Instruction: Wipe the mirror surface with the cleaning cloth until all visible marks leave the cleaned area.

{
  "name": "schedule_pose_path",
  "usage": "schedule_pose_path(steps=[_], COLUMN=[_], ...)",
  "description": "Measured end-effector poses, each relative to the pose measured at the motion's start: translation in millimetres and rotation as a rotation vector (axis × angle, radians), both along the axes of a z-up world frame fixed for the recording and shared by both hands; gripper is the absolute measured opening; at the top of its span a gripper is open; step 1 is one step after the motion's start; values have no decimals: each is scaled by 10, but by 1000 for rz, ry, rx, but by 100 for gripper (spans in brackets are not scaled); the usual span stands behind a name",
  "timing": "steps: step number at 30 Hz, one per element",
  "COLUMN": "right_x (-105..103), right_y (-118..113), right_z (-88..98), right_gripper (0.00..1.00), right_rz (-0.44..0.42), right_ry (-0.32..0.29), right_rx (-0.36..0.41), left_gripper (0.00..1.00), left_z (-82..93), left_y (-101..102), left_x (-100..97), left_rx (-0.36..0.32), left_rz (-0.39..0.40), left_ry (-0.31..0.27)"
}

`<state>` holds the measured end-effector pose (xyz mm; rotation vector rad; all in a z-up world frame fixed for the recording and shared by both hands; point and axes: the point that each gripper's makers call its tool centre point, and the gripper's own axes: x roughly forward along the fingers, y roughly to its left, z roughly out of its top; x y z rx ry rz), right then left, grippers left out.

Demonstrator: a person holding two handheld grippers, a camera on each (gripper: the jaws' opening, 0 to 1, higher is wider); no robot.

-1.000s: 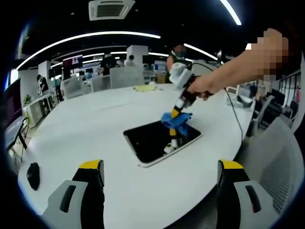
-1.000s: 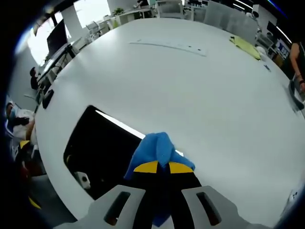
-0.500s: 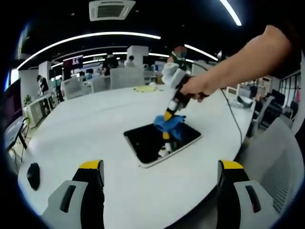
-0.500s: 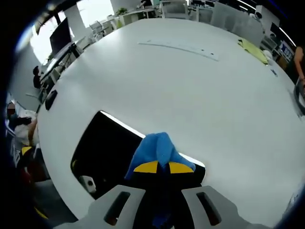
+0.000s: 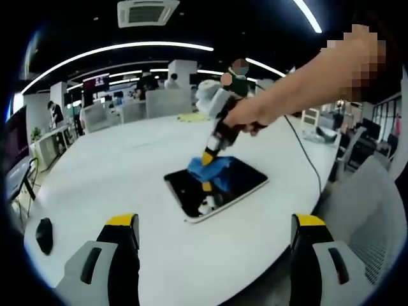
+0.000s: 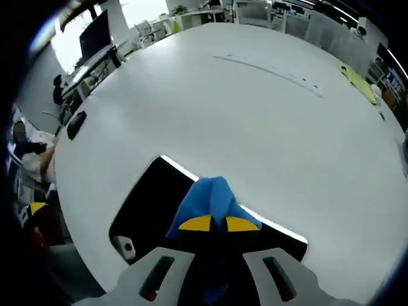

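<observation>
Cloth swept leftward across mirror since a second ago.

Right gripper (image 6: 212,224), jaws clenched on blue cloth (image 5: 210,169), presses it to the mirror (image 5: 191,189) near its far long edge, mid-table (image 5: 121,172). Unwiped glass lies toward the left gripper (image 5: 213,223), which hangs back with jaws released, well apart. Mirror's long axis runs across the left gripper view; right gripper nearer.

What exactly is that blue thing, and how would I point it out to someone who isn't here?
Start at the big white round table, then find the dark rectangular mirror lying flat on it. The blue cleaning cloth sits on that mirror, pinched in the right claw; it is the bright blue, soft, crumpled item there.
</observation>
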<state>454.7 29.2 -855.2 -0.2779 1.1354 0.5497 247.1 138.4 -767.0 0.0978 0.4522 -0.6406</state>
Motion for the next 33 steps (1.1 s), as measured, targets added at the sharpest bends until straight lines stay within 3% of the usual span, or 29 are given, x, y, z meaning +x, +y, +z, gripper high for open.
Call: schedule_pose_path(steps=[15,25,33], right_x=[-19,77,10], right_y=[416,690,711], right_z=[48,5,54], right_gripper=[1,1,1], right_rz=[63,91,94], right_ry=[5,12,14], right_rx=[-4,2,3], left_gripper=[99,99,99], left_z=[-27,-36,-39], left_y=[1,17,13], left_x=[-15,-15,-13], left_rx=[0,-1,0], left_rz=[-5,5,5], left_ry=[14,21,21])
